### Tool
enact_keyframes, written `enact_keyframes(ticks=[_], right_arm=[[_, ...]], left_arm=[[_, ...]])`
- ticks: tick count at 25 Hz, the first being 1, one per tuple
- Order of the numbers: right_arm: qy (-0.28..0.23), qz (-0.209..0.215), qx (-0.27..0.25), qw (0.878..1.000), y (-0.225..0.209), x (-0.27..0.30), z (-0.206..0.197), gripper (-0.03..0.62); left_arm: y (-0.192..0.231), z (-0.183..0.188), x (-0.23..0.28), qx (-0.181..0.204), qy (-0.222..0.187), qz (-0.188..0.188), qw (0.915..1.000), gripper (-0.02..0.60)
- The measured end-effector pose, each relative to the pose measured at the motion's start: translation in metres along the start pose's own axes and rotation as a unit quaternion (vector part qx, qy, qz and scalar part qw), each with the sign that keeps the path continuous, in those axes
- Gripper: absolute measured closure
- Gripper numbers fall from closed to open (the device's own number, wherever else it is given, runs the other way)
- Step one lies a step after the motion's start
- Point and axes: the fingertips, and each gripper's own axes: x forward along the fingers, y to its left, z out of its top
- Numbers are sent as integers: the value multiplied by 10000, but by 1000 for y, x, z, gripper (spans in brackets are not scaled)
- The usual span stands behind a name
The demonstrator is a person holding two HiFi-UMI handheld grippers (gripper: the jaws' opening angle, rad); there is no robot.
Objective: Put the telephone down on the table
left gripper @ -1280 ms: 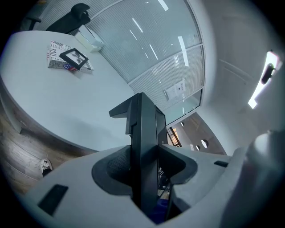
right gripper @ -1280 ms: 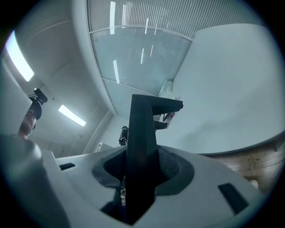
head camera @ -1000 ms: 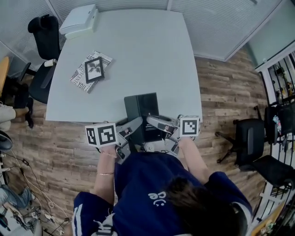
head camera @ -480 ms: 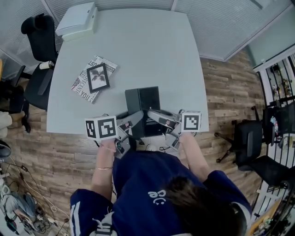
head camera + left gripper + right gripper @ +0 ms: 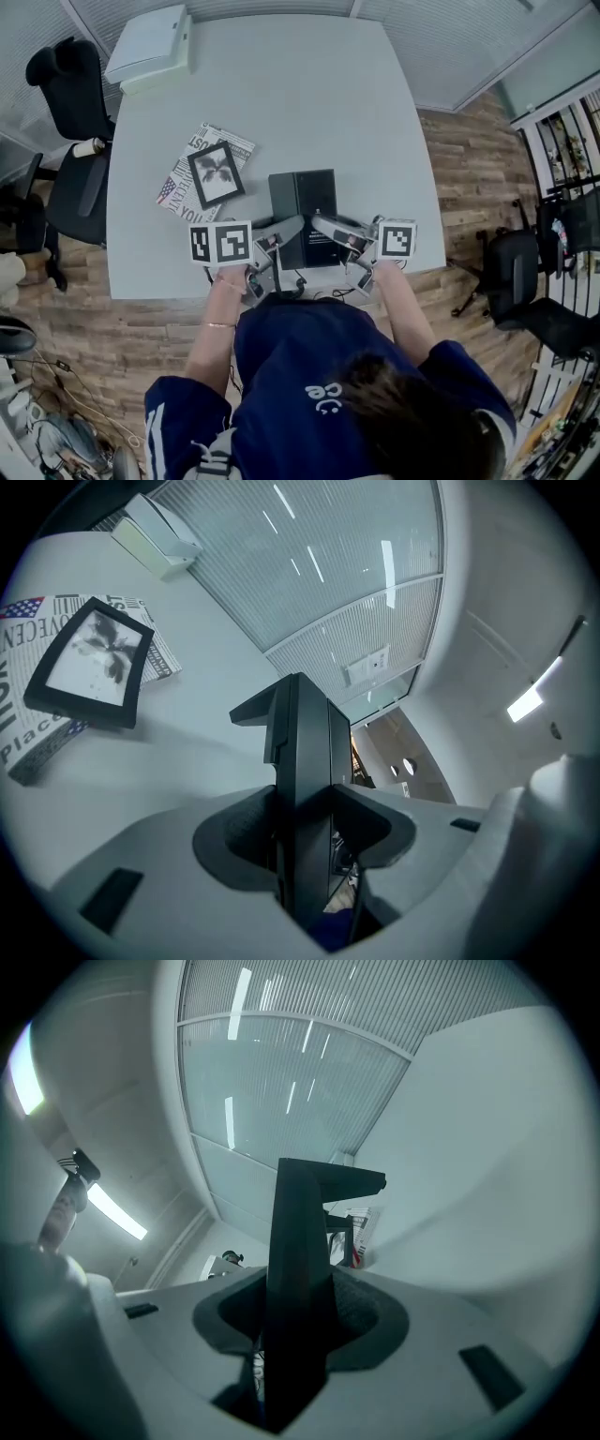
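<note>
At the near edge of the table [image 5: 309, 94], the black telephone [image 5: 302, 202] is clamped from both sides — the left gripper [image 5: 305, 827] and right gripper [image 5: 300, 1326] each clenched on one flank, likely to keep the bulky body level as it goes down. Whether its base touches the top, I cannot tell. The tabletop is pale and smooth — a framed picture [image 5: 216, 174] on a newspaper [image 5: 223, 139] lies just left. Wood floor [image 5: 469, 206], office chairs [image 5: 70, 103] and blinds [image 5: 450, 37] surround it.

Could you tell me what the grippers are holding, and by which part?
The black telephone: the left gripper is shut on its left edge, the right gripper on its right edge, both near the person.
</note>
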Motion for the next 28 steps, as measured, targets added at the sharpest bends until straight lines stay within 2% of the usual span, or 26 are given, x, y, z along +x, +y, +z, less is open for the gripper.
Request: enact_keyframes(ticks=[5, 12, 22, 28], right_arm=[[-119, 5, -24, 9999, -7, 24, 8, 424], [9, -134, 90, 9999, -35, 41, 19, 421], [26, -170, 334, 9993, -68, 54, 47, 421], [185, -167, 415, 9988, -84, 63, 55, 421]], left_arm=[[20, 16, -3, -8, 28, -13, 10000, 390], [49, 28, 8, -341, -10, 23, 9994, 390], [72, 55, 29, -423, -247, 349, 9982, 390], [89, 62, 39, -615, -382, 489, 9962, 390]])
